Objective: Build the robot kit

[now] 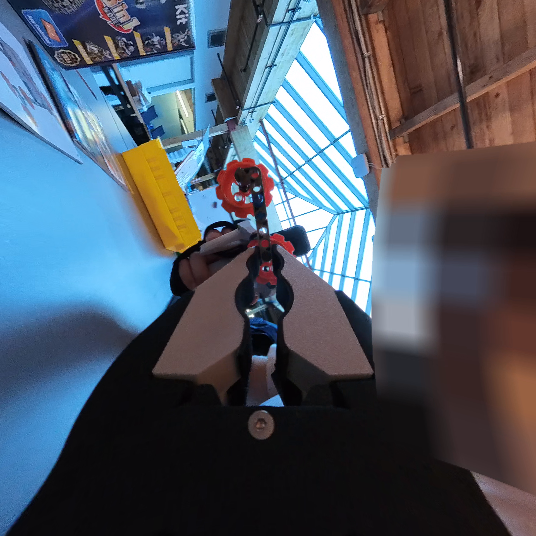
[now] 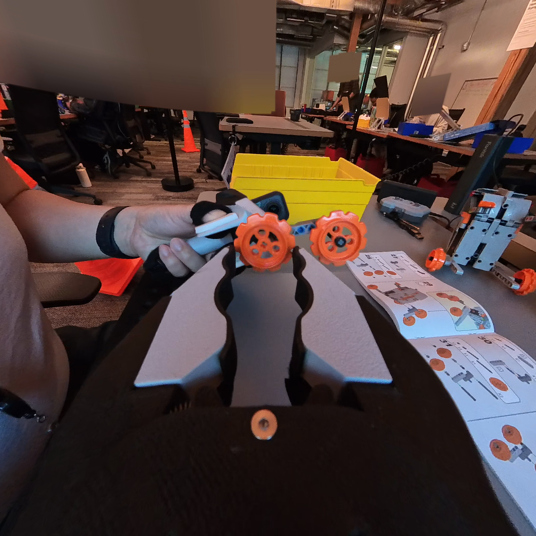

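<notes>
A small assembly of a thin grey beam with holes (image 1: 259, 203) and two orange toothed wheels is held up above the grey table (image 2: 406, 240). My left gripper (image 1: 262, 249) is shut on the beam, edge-on between its fingertips. One wheel (image 1: 245, 187) sits at the beam's far end and the other (image 1: 269, 261) sits just behind my fingertips. In the right wrist view my right gripper (image 2: 264, 252) is shut on the near wheel (image 2: 264, 242), with the second wheel (image 2: 338, 239) free to its right. The left gripper (image 2: 226, 229), held by a hand, reaches in from the left.
A yellow bin (image 2: 301, 185) stands behind the wheels. An open instruction booklet (image 2: 420, 304) lies to the right. A grey and orange model (image 2: 490, 232) and a grey control box (image 2: 404, 207) sit at the far right. A person's forearm (image 2: 66, 226) crosses the left side. Only a small space, under 4 cm, lies between the two pairs of fingers.
</notes>
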Action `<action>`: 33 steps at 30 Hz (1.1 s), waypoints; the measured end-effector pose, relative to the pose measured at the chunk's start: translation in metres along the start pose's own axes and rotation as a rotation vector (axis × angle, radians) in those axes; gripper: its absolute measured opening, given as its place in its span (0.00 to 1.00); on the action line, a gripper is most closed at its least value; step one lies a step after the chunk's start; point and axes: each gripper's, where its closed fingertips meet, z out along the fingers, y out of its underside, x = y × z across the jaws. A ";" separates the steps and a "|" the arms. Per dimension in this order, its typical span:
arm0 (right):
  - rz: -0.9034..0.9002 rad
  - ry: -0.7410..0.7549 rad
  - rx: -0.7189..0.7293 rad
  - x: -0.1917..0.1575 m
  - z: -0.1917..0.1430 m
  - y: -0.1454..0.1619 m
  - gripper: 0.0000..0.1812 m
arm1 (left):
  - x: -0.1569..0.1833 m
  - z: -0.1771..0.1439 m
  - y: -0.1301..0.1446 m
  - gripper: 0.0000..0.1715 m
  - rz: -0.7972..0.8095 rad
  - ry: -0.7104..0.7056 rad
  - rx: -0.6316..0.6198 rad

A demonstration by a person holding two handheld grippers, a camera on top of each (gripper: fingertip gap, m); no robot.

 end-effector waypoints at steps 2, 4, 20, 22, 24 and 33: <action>-0.010 0.006 -0.021 0.001 0.000 0.004 0.18 | 0.006 0.001 0.001 0.03 -0.042 0.051 0.004; -0.026 -0.004 -0.019 -0.002 0.001 0.004 0.16 | 0.004 0.003 0.004 0.03 -0.047 0.034 0.000; -0.002 0.033 -0.159 0.008 -0.004 0.032 0.16 | -0.018 0.000 0.010 0.02 0.332 -0.301 -0.177; -0.048 0.035 -0.187 0.008 -0.004 0.036 0.16 | -0.021 -0.001 0.012 0.02 0.362 -0.337 -0.204; -0.070 0.043 -0.208 0.008 -0.004 0.039 0.16 | -0.023 -0.003 0.013 0.03 0.380 -0.368 -0.223; -0.219 0.070 -0.390 0.006 0.000 0.069 0.16 | -0.048 -0.017 0.019 0.03 0.613 -0.660 -0.412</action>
